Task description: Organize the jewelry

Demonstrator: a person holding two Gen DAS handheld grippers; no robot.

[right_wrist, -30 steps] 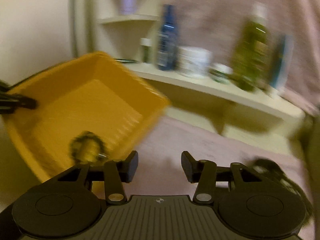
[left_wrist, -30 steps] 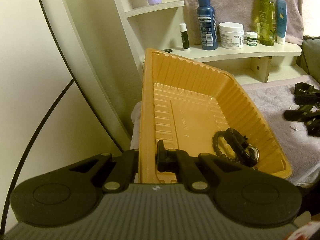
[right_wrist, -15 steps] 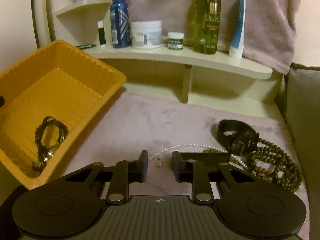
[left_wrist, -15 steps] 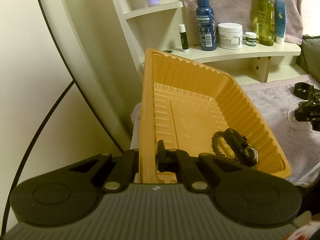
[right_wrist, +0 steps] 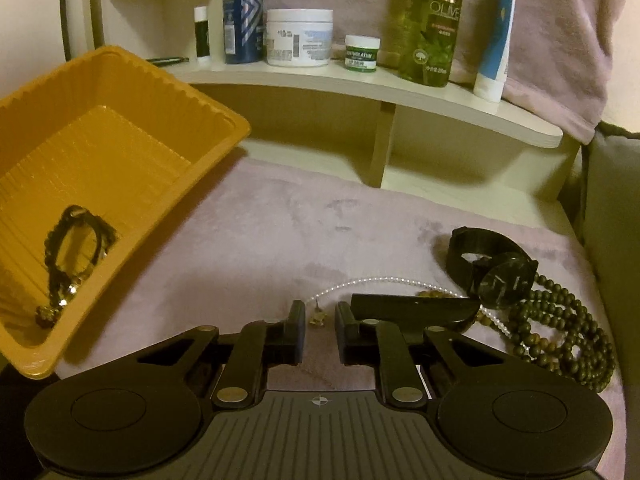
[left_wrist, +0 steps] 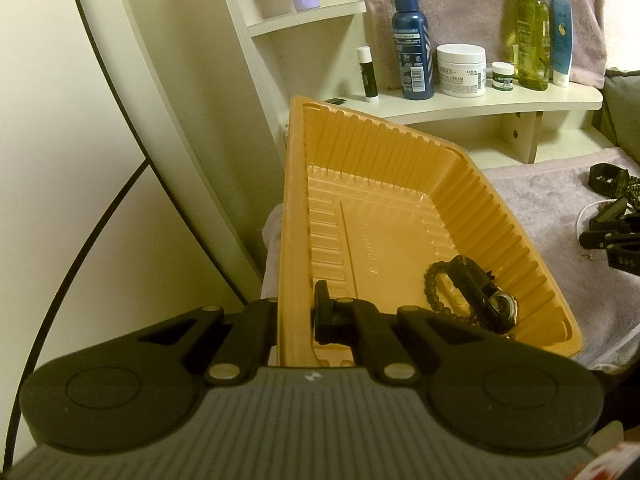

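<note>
My left gripper (left_wrist: 296,312) is shut on the near rim of the orange plastic tray (left_wrist: 384,184) and holds it tilted. A beaded bracelet and a dark watch (left_wrist: 472,292) lie in the tray's low corner; they also show in the right wrist view (right_wrist: 72,256). My right gripper (right_wrist: 319,324) is partly open, low over the pink cloth, its fingers on either side of a small pendant (right_wrist: 318,314) on a pearl necklace (right_wrist: 372,282). A black watch (right_wrist: 492,268) and a green bead necklace (right_wrist: 560,328) lie to its right.
A cream shelf (right_wrist: 360,80) at the back holds a blue spray bottle (right_wrist: 242,8), a white jar (right_wrist: 299,36), a green olive bottle (right_wrist: 432,20) and a tube (right_wrist: 496,40). A pink towel (right_wrist: 560,40) hangs behind. A grey cushion (right_wrist: 616,216) stands at the right.
My right gripper swung from the tray to the jewelry pile, came down over the pearl necklace and narrowed its fingers around the pendant. The left gripper and tray barely moved.
</note>
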